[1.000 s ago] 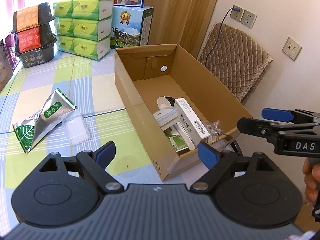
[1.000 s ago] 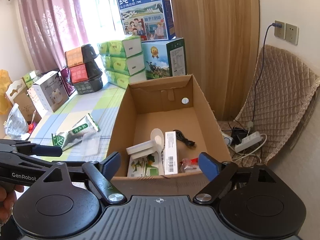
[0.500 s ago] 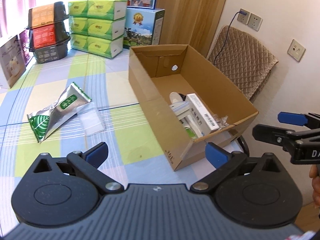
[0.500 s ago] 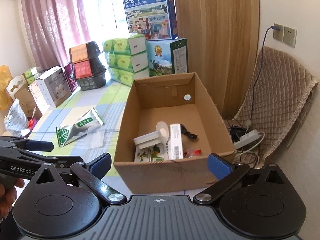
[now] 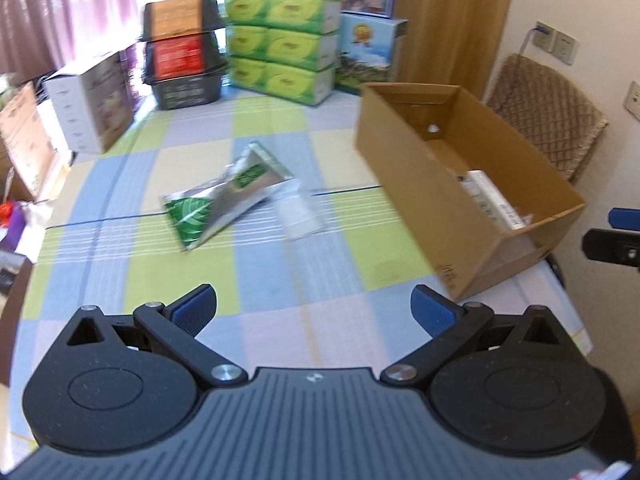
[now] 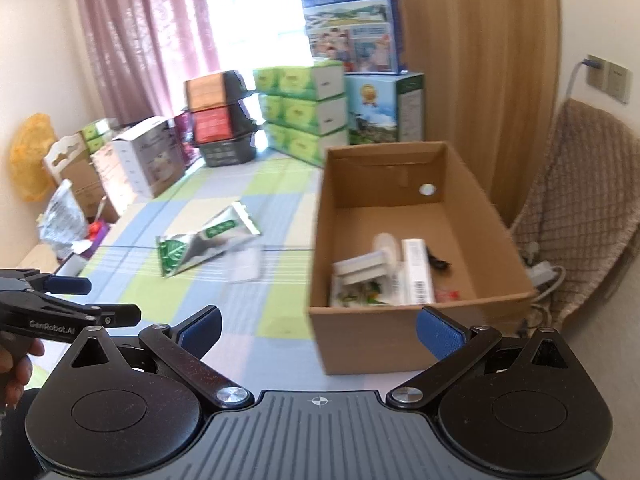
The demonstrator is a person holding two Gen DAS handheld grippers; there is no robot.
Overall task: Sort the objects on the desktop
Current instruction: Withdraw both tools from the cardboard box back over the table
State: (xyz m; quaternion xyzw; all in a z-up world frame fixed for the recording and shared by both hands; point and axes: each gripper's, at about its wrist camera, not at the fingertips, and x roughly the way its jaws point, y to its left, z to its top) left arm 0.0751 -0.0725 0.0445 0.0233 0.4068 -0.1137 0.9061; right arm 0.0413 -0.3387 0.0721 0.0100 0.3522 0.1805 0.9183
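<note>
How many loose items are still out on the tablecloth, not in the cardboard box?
2: a silver-green foil pouch mid-table, and a clear plastic packet lying beside it, towards the cardboard box. Both grippers are open and empty.

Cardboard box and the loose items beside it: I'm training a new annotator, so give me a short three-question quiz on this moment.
1. True or false: the silver and green pouch lies inside the cardboard box.
2. What does the left gripper hold? A) the pouch B) nothing C) a white carton
3. Fill in: the clear plastic packet lies on the checked ____, between the pouch and the box.

Key: 1 false, it lies on the cloth outside the box; 2 B, both it and the right gripper are open and empty; 3 tablecloth.
</note>
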